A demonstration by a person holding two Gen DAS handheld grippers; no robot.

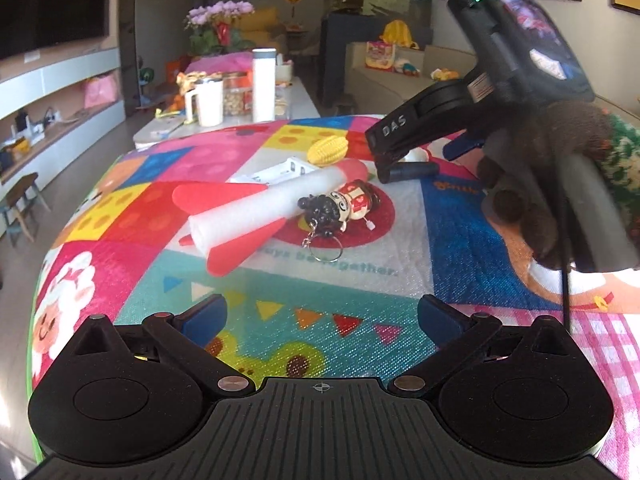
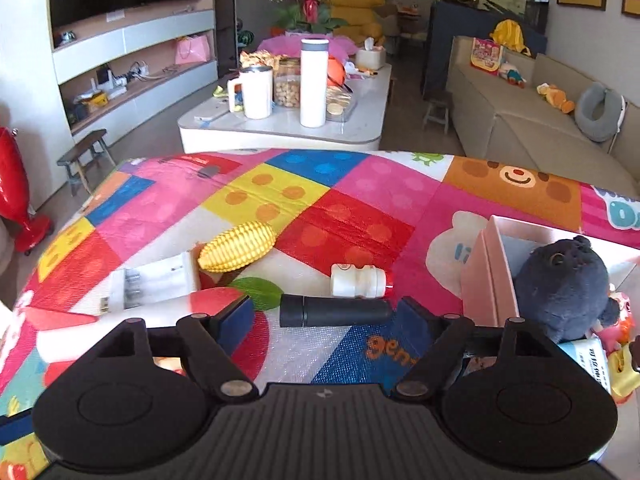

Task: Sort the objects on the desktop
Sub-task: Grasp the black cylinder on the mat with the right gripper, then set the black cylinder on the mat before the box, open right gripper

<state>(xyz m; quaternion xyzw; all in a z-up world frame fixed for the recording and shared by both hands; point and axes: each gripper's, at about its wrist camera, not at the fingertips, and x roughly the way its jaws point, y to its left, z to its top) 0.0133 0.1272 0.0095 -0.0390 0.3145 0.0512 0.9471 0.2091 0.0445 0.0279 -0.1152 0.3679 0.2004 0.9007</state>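
The right tool (image 2: 326, 316) hangs released over the patterned table (image 2: 360, 184), its fingers spread either side of a black cylinder (image 2: 335, 311) lying crosswise just ahead of them, untouched, with a small white bottle (image 2: 358, 281) just beyond and a toy corn cob (image 2: 237, 246) farther left. At the right, an open pink box (image 2: 486, 268) holds a dark plush toy (image 2: 562, 290). The left tool (image 1: 322, 316) is also released, well short of the foam rocket (image 1: 256, 210) and doll keychain (image 1: 340, 206).
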